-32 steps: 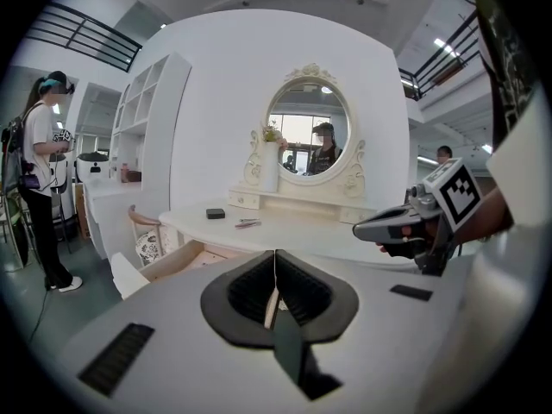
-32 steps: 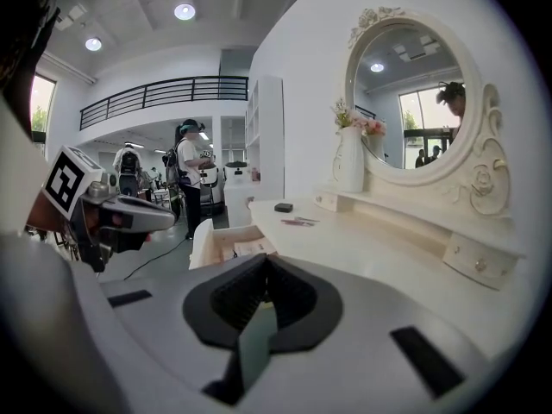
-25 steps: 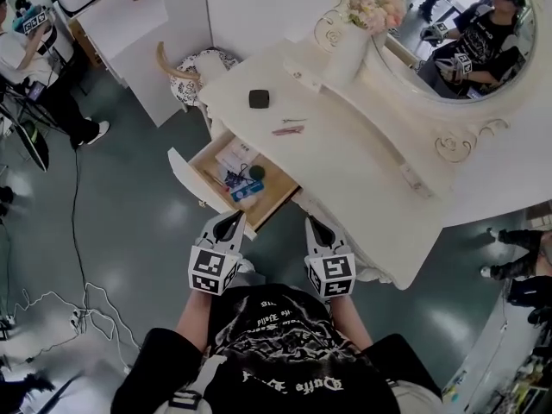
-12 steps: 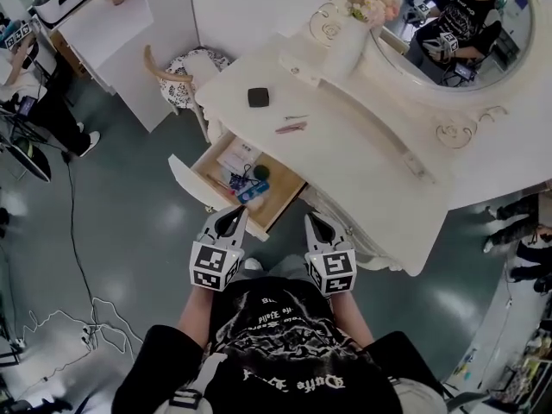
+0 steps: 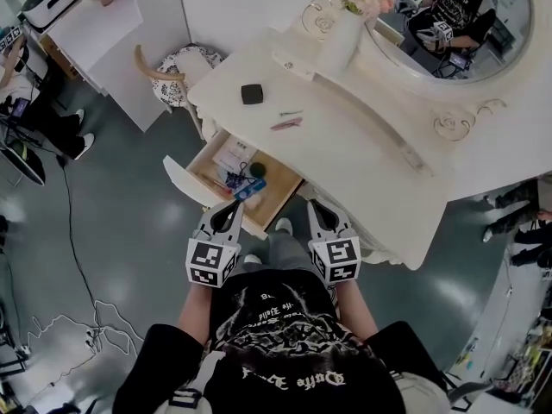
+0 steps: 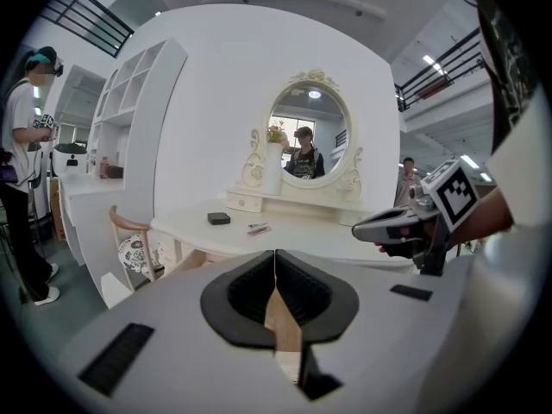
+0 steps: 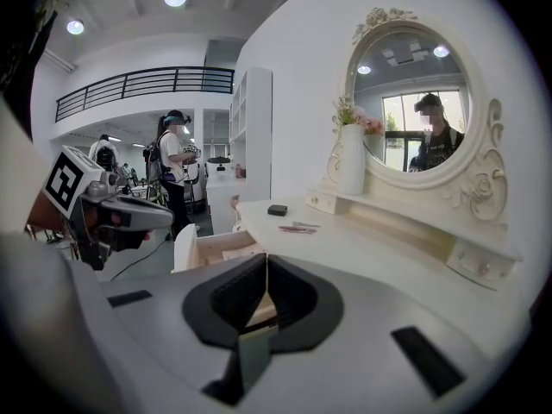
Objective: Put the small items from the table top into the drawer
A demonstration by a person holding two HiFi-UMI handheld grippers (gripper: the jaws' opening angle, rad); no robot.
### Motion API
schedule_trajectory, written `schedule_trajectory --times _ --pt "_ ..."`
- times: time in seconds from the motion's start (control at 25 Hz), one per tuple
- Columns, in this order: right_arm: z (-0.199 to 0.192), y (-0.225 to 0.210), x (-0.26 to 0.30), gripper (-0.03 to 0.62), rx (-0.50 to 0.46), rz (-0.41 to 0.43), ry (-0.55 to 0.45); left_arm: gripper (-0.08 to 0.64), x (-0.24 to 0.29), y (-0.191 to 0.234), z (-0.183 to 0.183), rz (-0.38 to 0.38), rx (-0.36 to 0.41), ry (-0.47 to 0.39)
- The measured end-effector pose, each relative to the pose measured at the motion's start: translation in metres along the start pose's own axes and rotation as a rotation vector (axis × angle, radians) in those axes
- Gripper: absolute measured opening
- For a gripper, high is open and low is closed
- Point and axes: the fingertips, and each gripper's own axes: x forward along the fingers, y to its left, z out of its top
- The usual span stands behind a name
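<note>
Pink clip (image 5: 287, 124) lies lengthwise left-right; left hand-held gripper (image 5: 230, 209), right hand-held gripper (image 5: 316, 209) both clenched empty.

Open drawer (image 5: 184, 182), black box (image 5: 252, 94) on white table (image 5: 362, 158), left claw (image 5: 230, 213), right claw (image 5: 318, 213) below.

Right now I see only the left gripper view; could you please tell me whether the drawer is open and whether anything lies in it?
Observer: Yes. From the head view the drawer is pulled well out, and it already holds a blue item and some papers.
Operator: Thank you. Is the right gripper carrying anything?
Observer: No. Its own view shows the right gripper with its fingers together and nothing between them.
</note>
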Motion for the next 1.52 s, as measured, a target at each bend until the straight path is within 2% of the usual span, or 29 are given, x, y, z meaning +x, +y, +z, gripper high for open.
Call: schedule_trajectory --times 0.36,0.48,1.0,1.08,1.16,1.4,1.52 --pt "0.027 -0.024 0.032 0.013 -0.053 0.043 -0.008 0.017 0.015 0.02 0.012 0.073 -0.033 -0.011" --pt "0.033 -0.03 0.043 0.014 -0.064 0.067 -0.008 0.017 0.02 0.021 0.015 0.071 -0.042 -0.014" --pt "0.054 -0.061 0.087 0.015 -0.068 0.147 -0.01 0.017 0.038 0.034 0.021 0.157 -0.089 -0.006" --pt "0.057 -0.066 0.095 0.034 -0.075 0.157 -0.009 0.017 0.041 0.037 0.021 0.171 -0.092 0.003" --pt "0.06 -0.069 0.103 0.09 -0.079 0.174 -0.007 0.017 0.043 0.039 0.02 0.183 -0.094 0.009" --pt "0.069 -0.075 0.124 0.136 -0.098 0.23 -0.007 0.017 0.05 0.04 0.021 0.212 -0.104 0.017" --pt "0.078 -0.074 0.136 0.173 -0.131 0.289 -0.015 0.017 0.054 0.042 0.022 0.23 -0.109 0.018"
